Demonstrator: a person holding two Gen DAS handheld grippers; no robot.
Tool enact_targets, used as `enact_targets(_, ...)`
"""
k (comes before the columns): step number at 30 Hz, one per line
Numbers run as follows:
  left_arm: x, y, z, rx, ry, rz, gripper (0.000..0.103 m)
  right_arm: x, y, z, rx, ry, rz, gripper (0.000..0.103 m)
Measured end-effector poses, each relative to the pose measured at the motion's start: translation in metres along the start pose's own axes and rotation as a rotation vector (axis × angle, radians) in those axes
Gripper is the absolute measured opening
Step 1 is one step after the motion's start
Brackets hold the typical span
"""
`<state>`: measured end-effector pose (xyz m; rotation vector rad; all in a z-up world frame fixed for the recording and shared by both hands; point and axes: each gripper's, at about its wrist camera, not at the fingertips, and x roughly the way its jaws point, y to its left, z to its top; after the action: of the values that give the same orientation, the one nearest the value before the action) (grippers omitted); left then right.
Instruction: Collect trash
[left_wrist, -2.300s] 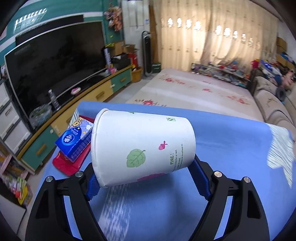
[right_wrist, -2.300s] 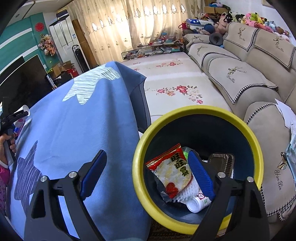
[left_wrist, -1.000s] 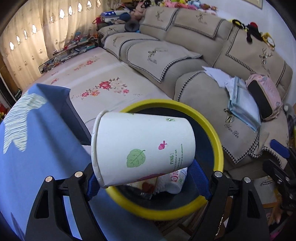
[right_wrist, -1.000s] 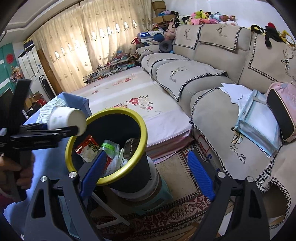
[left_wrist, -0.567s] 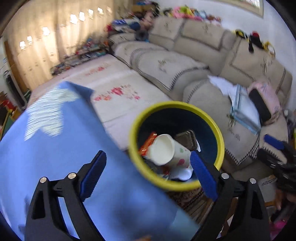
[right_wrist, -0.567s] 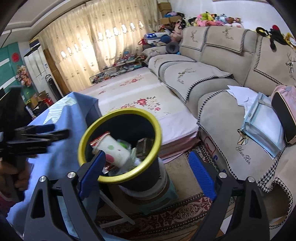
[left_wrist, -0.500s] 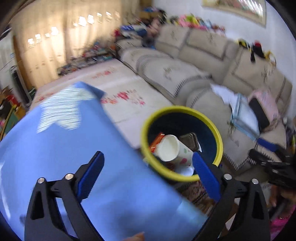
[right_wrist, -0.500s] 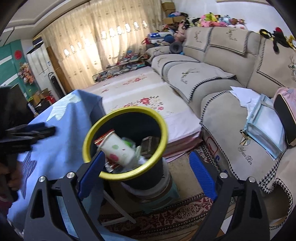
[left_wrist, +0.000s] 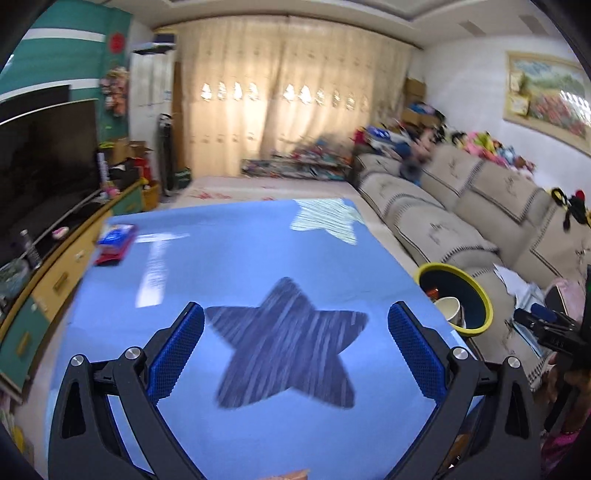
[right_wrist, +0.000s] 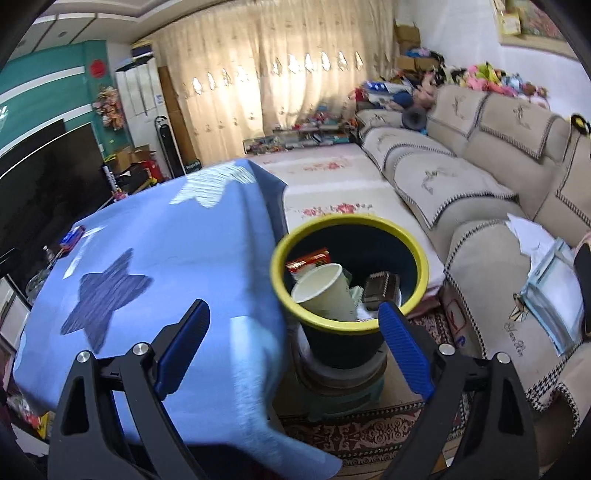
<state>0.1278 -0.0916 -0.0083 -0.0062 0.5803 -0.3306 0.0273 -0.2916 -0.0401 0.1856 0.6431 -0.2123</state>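
Living-room clutter framed a blue star-patterned tablecloth (left_wrist: 229, 266), and just beside its edge the paper cup (right_wrist: 325, 291) lay tilted inside the yellow-rimmed bin (right_wrist: 421, 258) with a red snack wrapper (right_wrist: 308, 260) and other rubbish. Both the left gripper (left_wrist: 295, 354) and right gripper (right_wrist: 293, 343) stood wide and empty. Apart from a blue tissue pack (left_wrist: 116, 236) at the far corner, the cloth looked bare, so collecting seemed nearly done.
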Motion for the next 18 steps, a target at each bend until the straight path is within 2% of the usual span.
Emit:
enact_targets(2,-0.023,0.012,-0.009,-0.014,-0.033,0.017,0.098,-0.015,0.009,0.0,-0.008,-0.026,0.0,0.088)
enact_targets(8,-0.068,0.015,-0.034,-0.034,-0.083,0.033,0.098,-0.045,0.027,-0.003,-0.04,-0.077,-0.014,0.091)
enact_targets(12,-0.086,0.02,-0.049,-0.043,-0.086,0.053,0.098,-0.059,0.036,-0.005,-0.059,-0.1,-0.008,0.091)
enact_targets(18,-0.096,0.025,-0.054,-0.05,-0.091,0.089,0.098,-0.068,0.044,-0.001,-0.066,-0.137,-0.013,0.091)
